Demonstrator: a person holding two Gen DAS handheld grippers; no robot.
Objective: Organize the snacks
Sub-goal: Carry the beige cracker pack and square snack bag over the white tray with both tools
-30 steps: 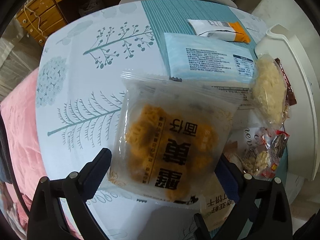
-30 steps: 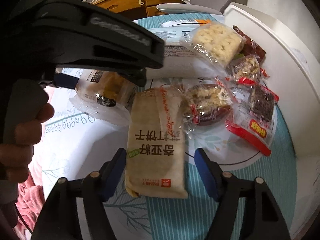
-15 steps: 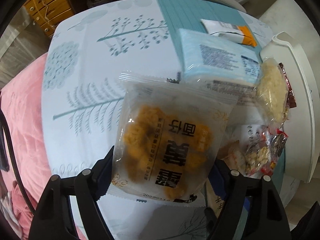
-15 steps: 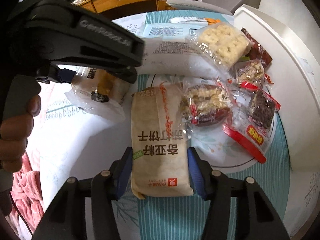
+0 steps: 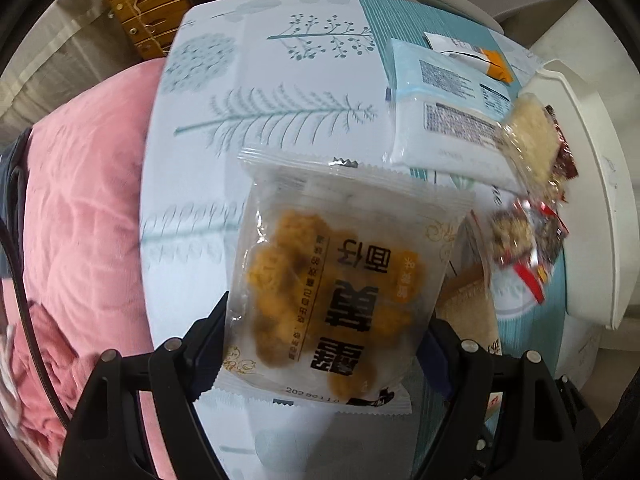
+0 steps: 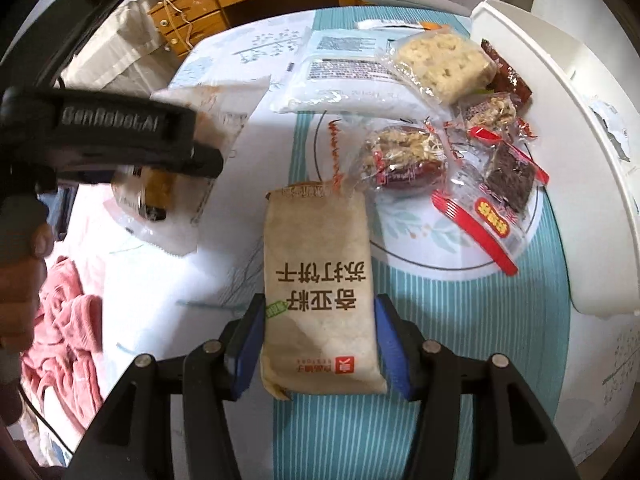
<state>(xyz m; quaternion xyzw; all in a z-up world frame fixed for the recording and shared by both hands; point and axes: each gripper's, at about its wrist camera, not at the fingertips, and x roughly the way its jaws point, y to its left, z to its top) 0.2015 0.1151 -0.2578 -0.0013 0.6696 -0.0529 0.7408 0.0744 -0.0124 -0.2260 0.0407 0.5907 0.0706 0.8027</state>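
Frosted plastic crinkles in my left gripper (image 5: 326, 344) — its jaws have just closed on the fried-snack packet (image 5: 340, 280), now lifted off the tablecloth (image 5: 248, 80). My right gripper (image 6: 320, 340) has likewise just narrowed onto the tan cracker pack (image 6: 318, 296), near the loose snack pile (image 6: 452, 136) at the far right. Both look ready for sorting.

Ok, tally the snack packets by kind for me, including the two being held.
Clear packet of orange snacks: 1
Beige cracker packet: 1
Large pale packs: 2
Orange-and-white packet: 1
Small wrapped bars: 5
Total: 10
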